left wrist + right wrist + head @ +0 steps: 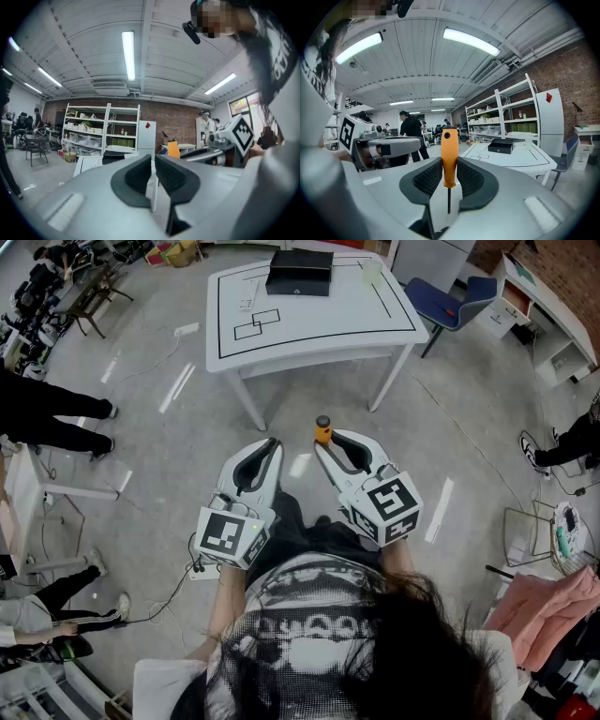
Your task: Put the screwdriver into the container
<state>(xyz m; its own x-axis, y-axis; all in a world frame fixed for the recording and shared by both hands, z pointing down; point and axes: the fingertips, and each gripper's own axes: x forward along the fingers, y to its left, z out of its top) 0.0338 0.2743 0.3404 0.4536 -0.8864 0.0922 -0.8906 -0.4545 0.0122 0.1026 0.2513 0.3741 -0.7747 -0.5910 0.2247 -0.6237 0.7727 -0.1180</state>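
Currently R claw [449,165] clamped on screwdriver [449,149] by orange handle; L claw [153,165] shut, nothing b/w.

Table [309,329] straight ahead; container [300,273] on its far edge, chair [450,301] off its right corner. Left gripper [265,448] and right gripper [336,442] side by side, short of table. Screwdriver [322,429] clamped between right jaws, handle past tips toward table.
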